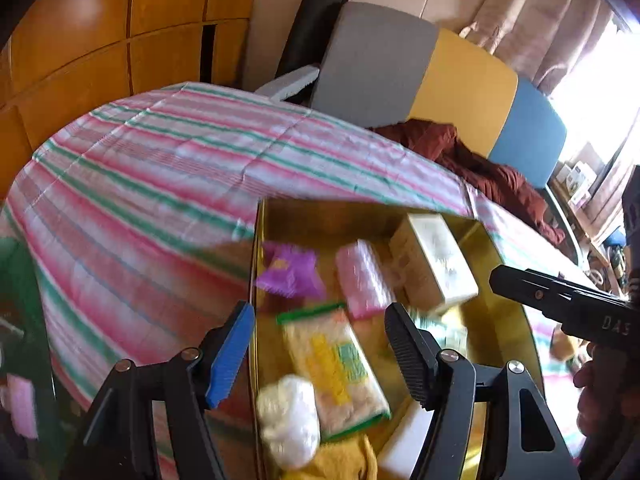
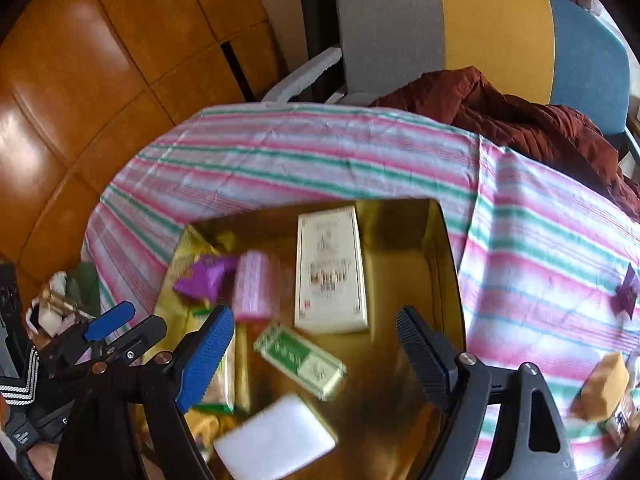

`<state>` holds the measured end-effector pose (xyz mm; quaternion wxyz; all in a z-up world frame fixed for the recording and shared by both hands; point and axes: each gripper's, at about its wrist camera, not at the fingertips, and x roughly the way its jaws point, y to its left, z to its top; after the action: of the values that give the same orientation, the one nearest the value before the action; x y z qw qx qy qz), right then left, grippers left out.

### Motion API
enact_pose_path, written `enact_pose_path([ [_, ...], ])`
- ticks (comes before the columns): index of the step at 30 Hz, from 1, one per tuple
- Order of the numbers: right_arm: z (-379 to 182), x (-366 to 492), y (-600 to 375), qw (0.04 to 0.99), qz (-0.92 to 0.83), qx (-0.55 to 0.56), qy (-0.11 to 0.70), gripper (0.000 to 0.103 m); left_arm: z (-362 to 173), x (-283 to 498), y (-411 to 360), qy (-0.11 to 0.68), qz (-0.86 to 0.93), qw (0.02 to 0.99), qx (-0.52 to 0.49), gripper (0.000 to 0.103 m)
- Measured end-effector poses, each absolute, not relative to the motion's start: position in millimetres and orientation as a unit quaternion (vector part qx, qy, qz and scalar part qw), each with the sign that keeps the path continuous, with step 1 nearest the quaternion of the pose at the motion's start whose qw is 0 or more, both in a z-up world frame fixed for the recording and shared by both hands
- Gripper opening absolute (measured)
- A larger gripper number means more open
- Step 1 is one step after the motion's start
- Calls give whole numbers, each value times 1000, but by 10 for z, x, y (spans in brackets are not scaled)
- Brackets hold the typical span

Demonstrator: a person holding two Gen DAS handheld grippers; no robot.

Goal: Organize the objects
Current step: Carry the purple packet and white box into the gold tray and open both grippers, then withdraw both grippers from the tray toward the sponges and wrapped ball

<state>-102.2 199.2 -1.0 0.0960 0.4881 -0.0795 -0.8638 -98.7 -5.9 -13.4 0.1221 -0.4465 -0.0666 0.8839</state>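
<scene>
- Right now, both grippers hang over a shallow gold tray that sits on a table under a pink, green and white striped cloth.
- Left gripper: its jaws stand apart with nothing pressed between the blue pad and the black pad; it points down at the near left part of the tray, above a clear packet with a yellow and green label.
- Right gripper: its jaws are spread wide and empty, hovering over the near middle of the tray, above a green and white box.
- Inside the tray, a tall cream box lies flat at the far middle, with a pink roll just left of it and a crumpled purple wrapper further left.
- A white block lies at the near edge of the tray, beside a yellow cloth and a white fluffy bundle.
- On the cloth right of the tray, well apart from it, sit a tan block and a small dark purple item, both blurred.
- Beyond the table stands a chair with a grey, yellow and blue back, with a dark red garment heaped on it.
- Wooden panelling fills the far left.
</scene>
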Motion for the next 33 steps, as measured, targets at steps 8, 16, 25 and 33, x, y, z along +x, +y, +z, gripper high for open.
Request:
enact_pose_path([
  [8, -44, -579, 1934, 92, -878, 468, -47, 85, -236, -593, 83, -47, 886, 114, -447, 70],
  [16, 41, -189, 1927, 45, -912, 408, 9, 85, -122, -347, 206, -3, 907, 102, -408, 78],
  [25, 345, 167, 2102, -20, -957, 289, 37, 92, -26, -171, 379, 23, 916, 110, -385, 80],
  [33, 143, 93, 2314, -17, -936, 351, -14, 90, 71, -46, 545, 56, 924, 114, -360, 84],
])
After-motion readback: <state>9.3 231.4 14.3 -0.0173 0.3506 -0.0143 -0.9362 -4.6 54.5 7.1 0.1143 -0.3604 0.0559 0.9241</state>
